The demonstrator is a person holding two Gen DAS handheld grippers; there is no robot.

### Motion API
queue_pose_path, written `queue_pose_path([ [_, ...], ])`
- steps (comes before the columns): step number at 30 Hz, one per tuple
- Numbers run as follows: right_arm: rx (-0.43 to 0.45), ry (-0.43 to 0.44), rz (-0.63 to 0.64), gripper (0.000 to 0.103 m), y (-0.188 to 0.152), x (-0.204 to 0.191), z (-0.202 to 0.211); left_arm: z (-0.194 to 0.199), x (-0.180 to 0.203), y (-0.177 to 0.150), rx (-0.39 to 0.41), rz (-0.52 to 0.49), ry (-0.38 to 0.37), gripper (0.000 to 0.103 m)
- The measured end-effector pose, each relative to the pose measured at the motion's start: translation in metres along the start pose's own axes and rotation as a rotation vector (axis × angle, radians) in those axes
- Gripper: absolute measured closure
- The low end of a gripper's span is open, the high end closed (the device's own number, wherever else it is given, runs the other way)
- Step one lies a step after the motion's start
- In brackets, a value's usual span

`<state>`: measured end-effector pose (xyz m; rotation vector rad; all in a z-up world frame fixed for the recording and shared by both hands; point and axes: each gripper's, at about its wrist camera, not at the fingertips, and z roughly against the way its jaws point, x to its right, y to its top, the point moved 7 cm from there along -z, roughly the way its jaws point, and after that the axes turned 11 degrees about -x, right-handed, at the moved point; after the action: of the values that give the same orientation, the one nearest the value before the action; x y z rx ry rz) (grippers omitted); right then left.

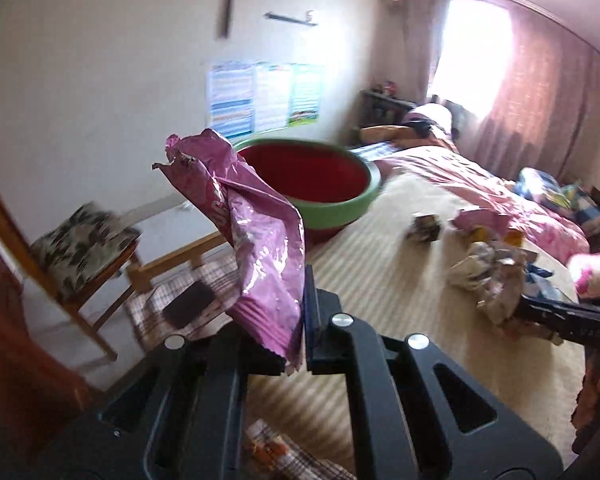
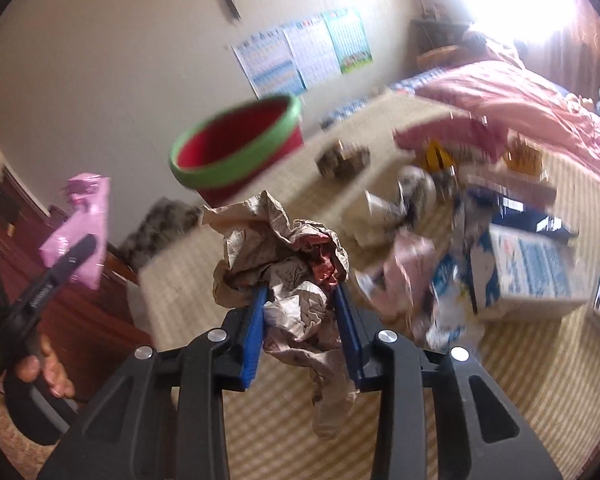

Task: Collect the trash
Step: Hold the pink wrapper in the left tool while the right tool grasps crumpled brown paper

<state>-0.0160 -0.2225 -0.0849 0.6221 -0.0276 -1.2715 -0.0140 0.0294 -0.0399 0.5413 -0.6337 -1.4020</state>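
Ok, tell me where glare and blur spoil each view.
Left wrist view: the window blows out white; the chair and trash pile smear, the pink wrapper stays fairly sharp. Right wrist view: glare floods the top right; the bin and boxes blur, the crumpled paper reads clearly.

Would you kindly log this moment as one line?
left gripper: shut on pink wrapper | right gripper: shut on crumpled paper | bucket: on bed

Daylight floods through the curtained window [image 1: 474,48] at two o'clock, blowing out to white glare in both views; fisheye bending darkens the corners, and motion blur smears the green-rimmed red plastic tub [image 2: 236,144] and scattered paper litter [image 2: 500,248]
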Motion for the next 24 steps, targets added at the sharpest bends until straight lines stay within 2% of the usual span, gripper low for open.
queue_pose_path([
  [4,0.071,0.017,-0.019,0.069,0.018,-0.002,0.018,0.003,0.031,0.012,0.013,-0.052,-0.045,0.098],
  [9,0.117,0.028,-0.047,0.069,0.032,-0.002,0.028,0.006,0.045,0.020,0.021,-0.093,-0.087,0.098],
  [16,0.118,0.021,-0.069,0.069,0.037,-0.010,0.022,-0.002,0.042,0.025,0.009,-0.115,-0.124,0.098],
  [24,0.152,-0.047,-0.134,0.069,0.061,-0.021,0.006,-0.024,0.029,0.048,0.006,-0.179,-0.192,0.098],
])
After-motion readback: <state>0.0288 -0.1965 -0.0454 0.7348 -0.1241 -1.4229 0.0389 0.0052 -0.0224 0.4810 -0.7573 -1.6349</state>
